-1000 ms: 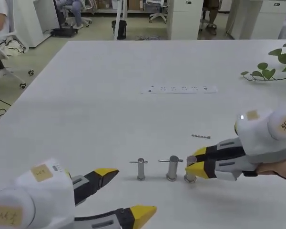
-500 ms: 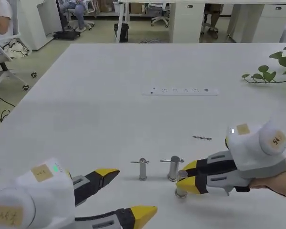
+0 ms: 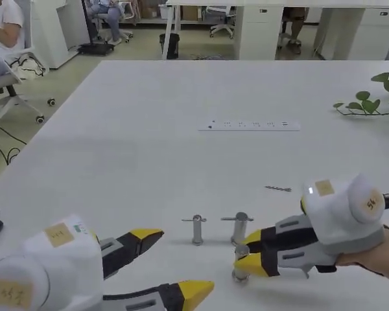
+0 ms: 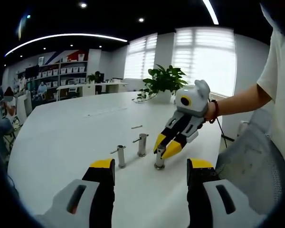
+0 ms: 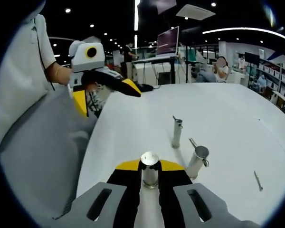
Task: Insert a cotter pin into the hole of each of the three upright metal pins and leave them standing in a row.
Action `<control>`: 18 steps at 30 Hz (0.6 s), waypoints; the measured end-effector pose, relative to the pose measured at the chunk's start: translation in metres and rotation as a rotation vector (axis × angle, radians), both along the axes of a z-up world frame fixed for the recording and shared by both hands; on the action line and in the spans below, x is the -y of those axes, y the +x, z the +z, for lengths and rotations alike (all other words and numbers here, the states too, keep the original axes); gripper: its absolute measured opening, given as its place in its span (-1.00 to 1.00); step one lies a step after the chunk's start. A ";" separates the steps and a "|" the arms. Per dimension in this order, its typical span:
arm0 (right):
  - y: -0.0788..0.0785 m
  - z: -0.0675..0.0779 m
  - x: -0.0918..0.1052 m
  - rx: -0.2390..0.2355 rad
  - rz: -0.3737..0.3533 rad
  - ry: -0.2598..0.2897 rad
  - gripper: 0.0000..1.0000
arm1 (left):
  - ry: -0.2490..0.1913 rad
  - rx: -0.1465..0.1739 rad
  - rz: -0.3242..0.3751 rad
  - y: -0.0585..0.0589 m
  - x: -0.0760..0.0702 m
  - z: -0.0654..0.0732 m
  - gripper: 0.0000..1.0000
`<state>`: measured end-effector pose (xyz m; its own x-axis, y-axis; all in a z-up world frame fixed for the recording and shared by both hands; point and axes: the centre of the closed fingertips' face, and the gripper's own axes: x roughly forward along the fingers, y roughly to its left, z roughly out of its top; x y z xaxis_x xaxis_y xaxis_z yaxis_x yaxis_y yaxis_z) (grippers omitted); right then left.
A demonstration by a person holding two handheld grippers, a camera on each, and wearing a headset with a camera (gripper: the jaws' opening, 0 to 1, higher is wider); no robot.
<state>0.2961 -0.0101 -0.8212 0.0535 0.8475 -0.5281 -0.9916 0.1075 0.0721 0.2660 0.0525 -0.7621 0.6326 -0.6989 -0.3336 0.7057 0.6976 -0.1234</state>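
Risk, as we judge it: the bare metal pin (image 5: 150, 171), clamped near its top by the right gripper (image 3: 245, 250) reaching in low and level, stands just beside the two fitted pins (image 3: 240, 227) and could topple them, while the left gripper (image 3: 175, 259) hovers wide open and the loose cotter pin (image 3: 278, 189) lies well apart.

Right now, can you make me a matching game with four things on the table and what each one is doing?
Things:
1. left hand-held gripper
2. right hand-held gripper
3. loose cotter pin
4. power strip

States:
A. long and flat, farthest out on the table
B. open, holding nothing
C. shut on a metal pin
D. thin, lying loose beyond the right hand-held gripper

Pairs: 1-B, 2-C, 3-D, 4-A
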 end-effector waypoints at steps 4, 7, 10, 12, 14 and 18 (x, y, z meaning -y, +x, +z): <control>-0.002 -0.006 -0.001 0.008 0.019 -0.014 -0.73 | 0.005 -0.003 0.000 -0.001 -0.002 -0.001 0.21; -0.002 -0.004 -0.001 0.005 0.019 -0.003 -0.73 | 0.003 -0.005 0.001 -0.002 -0.002 -0.001 0.20; -0.002 -0.004 -0.001 0.009 0.019 -0.002 -0.73 | 0.004 -0.006 0.001 -0.002 -0.003 -0.001 0.20; -0.003 -0.005 -0.001 0.017 0.022 0.000 -0.72 | 0.005 -0.007 0.000 -0.002 -0.003 -0.002 0.20; -0.003 -0.005 -0.001 0.009 0.013 0.005 -0.71 | 0.006 -0.007 -0.001 -0.002 -0.003 -0.002 0.19; -0.002 -0.001 -0.002 -0.009 0.003 0.023 -0.69 | 0.010 -0.008 -0.004 -0.002 -0.002 -0.003 0.19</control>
